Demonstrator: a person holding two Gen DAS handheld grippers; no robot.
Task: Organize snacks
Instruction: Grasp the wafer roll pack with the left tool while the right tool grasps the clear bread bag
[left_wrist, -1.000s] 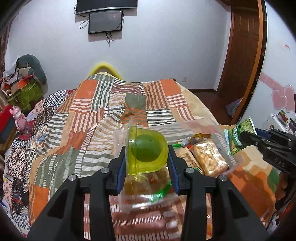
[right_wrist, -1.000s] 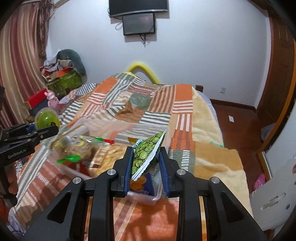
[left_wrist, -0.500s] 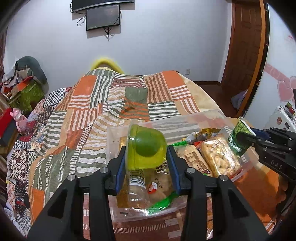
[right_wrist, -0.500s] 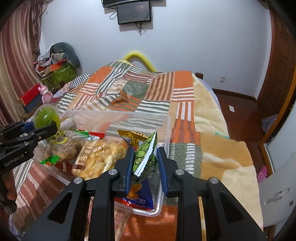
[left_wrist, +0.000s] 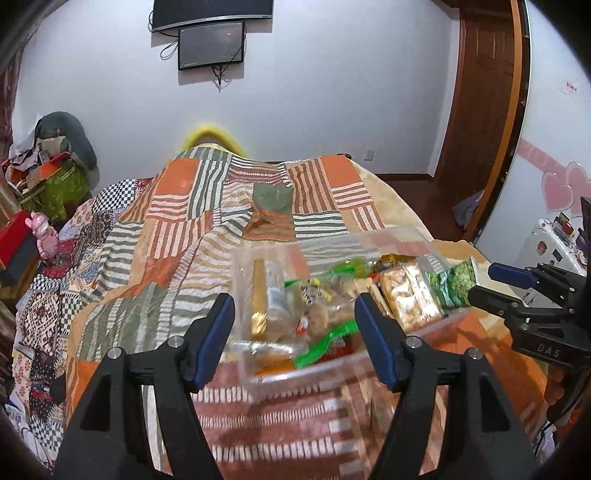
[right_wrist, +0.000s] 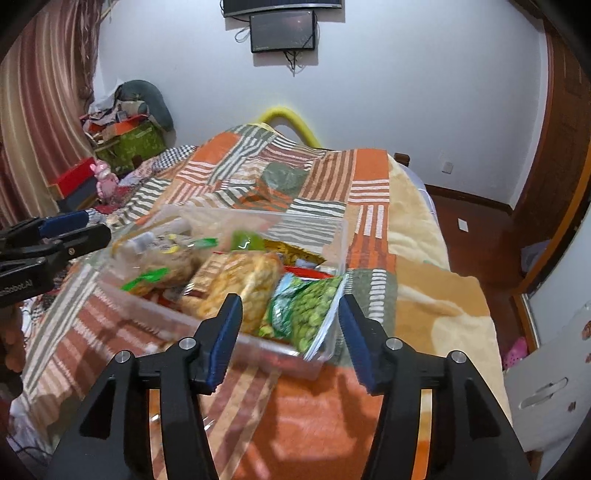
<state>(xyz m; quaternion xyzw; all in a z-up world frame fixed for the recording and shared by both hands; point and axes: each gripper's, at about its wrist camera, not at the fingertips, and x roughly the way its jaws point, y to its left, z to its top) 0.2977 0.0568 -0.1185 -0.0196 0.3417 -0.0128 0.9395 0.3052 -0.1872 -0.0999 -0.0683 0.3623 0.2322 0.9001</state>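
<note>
Both claws, left (left_wrist: 295, 339) and right (right_wrist: 290, 334), are shown just spread and empty; the pea packet (right_wrist: 303, 310) lies released in the clear bin (right_wrist: 218, 330) on the bed (right_wrist: 424, 295), directly ahead of the right claw.

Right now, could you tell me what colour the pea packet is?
Green, with a white edge; the pea packet shows best in the right wrist view.

Left hand-held gripper (left_wrist: 295, 328): tilted downward, jaws parted, just been opening, nothing between the blue pads (left_wrist: 218, 332). Right hand-held gripper (right_wrist: 290, 330): likewise tilted downward, jaws parted, just been opening, pads clear of contact. Both sit side by side, near each other.
</note>
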